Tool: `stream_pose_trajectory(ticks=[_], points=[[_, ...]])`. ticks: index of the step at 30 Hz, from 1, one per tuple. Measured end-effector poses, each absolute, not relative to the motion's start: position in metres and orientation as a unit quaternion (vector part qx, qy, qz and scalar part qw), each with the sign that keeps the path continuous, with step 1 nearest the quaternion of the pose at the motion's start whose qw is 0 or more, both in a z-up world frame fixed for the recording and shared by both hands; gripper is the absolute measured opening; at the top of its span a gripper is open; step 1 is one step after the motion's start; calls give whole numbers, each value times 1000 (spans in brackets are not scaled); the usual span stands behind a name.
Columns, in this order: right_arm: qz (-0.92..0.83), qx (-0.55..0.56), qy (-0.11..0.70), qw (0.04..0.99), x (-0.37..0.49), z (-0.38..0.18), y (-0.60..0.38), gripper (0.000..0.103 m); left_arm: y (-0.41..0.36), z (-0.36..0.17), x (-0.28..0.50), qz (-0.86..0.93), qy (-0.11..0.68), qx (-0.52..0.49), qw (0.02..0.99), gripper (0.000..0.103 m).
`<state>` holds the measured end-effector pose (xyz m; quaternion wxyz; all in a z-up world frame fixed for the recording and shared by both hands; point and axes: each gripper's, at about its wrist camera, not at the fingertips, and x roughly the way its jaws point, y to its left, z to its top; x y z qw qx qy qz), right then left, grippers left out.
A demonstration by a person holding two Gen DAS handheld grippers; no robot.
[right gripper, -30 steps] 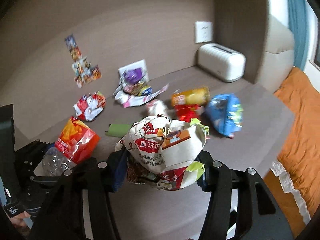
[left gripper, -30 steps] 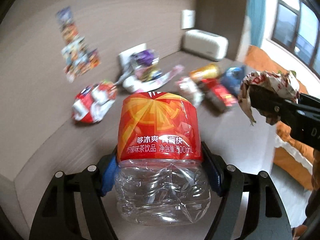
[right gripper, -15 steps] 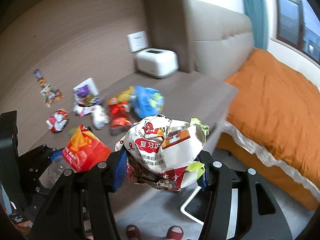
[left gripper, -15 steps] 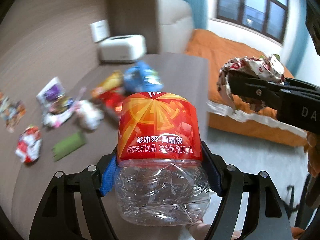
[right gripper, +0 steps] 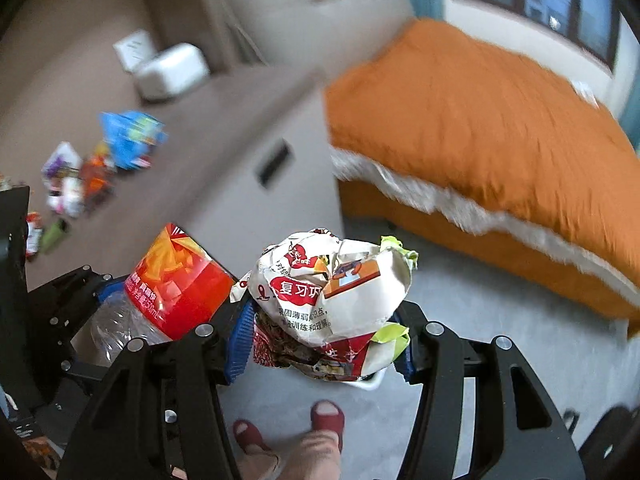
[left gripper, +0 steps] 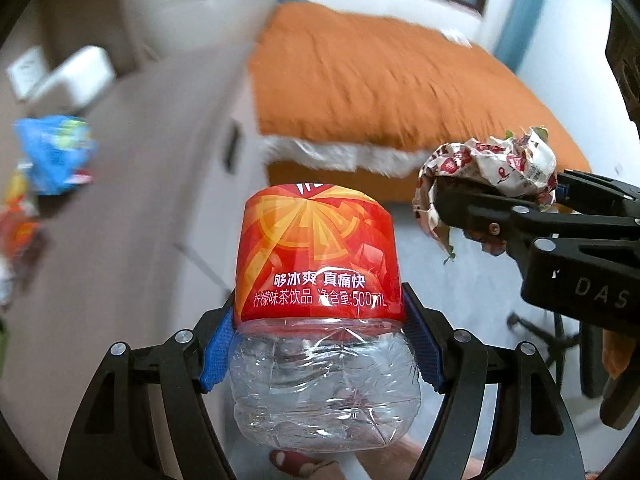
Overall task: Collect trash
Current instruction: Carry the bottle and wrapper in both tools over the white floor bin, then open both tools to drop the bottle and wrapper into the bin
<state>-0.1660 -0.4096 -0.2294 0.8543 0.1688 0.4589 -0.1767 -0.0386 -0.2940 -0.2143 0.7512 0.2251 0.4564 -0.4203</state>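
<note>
**Both claws loaded, heading for the drop**

Left claw grasps the bottle; right claw is clenched on the paper wad. Keep both squeezed until over a bin; none shows clearly. More wrappers lie on the desk at ten o'clock; the orange bed at two, grey floor below.

Bedroom in a home. Bed with orange cover and white fringe along its edge takes up the right side, padded beige headboard behind it. Dark-framed window with teal curtain on the far wall. Low brown-topped cabinet sits just beside the bed, white box-shaped appliance on top near a wall socket. Grey floor, person's feet in red slippers on it. Snack wrappers scattered on the cabinet top.
</note>
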Motion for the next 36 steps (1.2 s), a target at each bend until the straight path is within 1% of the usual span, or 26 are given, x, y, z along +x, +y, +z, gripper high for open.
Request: stream_pose_trajectory(ticks=[6,12,15,16,17,18,19,21,24,26,32,36], points=[[-186,218,501,816,-159,-321,-454,57,-340,-320,-35,-439,512,240,698,72],[-162,279,533,782,-133,-441,-487,57,-369,-446,-29,-426,569,246,659,72],[-153,283,554,768,-119,-496,-494,57,-373,-500,-22,-413,585,251,651,73],[-153,278,565,761,-115,-516,-494,59,-372,-516,-21,-409,589,252,651,74],[-152,273,577,754,-113,-532,-494,67,-372,-531,-20,-403,595,252,648,77],[-150,268,590,747,-110,-547,-494,78,-372,-553,-17,-391,608,251,643,95],[-154,263,596,742,-110,-562,-494,100,-370,-564,-16,-386,613,249,643,98],[-160,251,614,731,-111,-585,-494,98,-368,-595,-16,-370,624,258,638,98],[-167,238,625,724,-117,-597,-488,98,-363,-618,-18,-358,634,261,634,98],[-164,238,629,721,-119,-598,-485,98,-359,-622,-21,-359,635,257,634,98],[-173,244,625,722,-122,-578,-480,98,-349,-618,-21,-359,635,247,638,98],[-180,252,610,730,-126,-550,-477,98,-341,-592,-27,-358,633,230,647,98]])
